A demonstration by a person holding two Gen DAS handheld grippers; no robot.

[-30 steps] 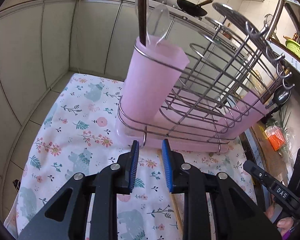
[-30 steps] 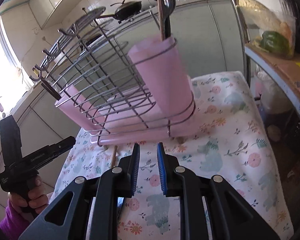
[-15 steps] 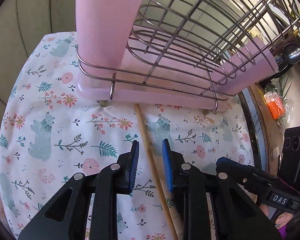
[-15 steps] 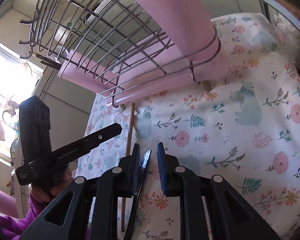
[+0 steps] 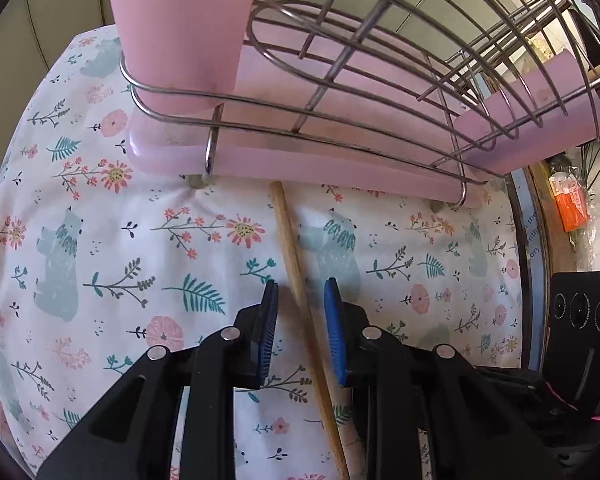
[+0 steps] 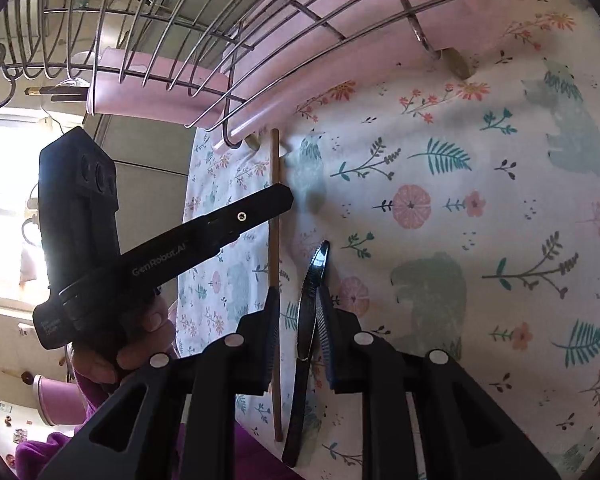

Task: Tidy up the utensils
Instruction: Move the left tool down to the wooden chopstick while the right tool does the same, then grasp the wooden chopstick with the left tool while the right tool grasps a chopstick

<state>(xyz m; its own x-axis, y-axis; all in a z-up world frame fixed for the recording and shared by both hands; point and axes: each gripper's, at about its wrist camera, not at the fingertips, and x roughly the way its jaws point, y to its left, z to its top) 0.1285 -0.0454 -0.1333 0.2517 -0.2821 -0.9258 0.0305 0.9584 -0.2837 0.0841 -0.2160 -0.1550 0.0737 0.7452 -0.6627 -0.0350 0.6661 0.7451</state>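
A wooden chopstick (image 5: pixel 296 276) lies on the floral cloth, running from the rack's base toward me. My left gripper (image 5: pixel 301 304) is open, low over the cloth, its fingers on either side of the chopstick. The chopstick also shows in the right wrist view (image 6: pixel 275 200). A dark serrated knife (image 6: pixel 314 276) lies beside it. My right gripper (image 6: pixel 298 304) is open and straddles the knife, whose blade lies against the right finger's pad. The left gripper's finger (image 6: pixel 220 224) crosses the right wrist view over the chopstick.
A wire dish rack (image 5: pixel 380 52) with a pink drip tray (image 5: pixel 300 160) and a pink utensil cup (image 5: pixel 180 20) stands just beyond the utensils. A second pink cup (image 5: pixel 540 120) sits at its right end. The floral cloth (image 5: pixel 100 260) covers the table.
Both grippers have dropped from rack height down to the cloth. The left now straddles the chopstick and the right straddles the knife. The jaws stay open.
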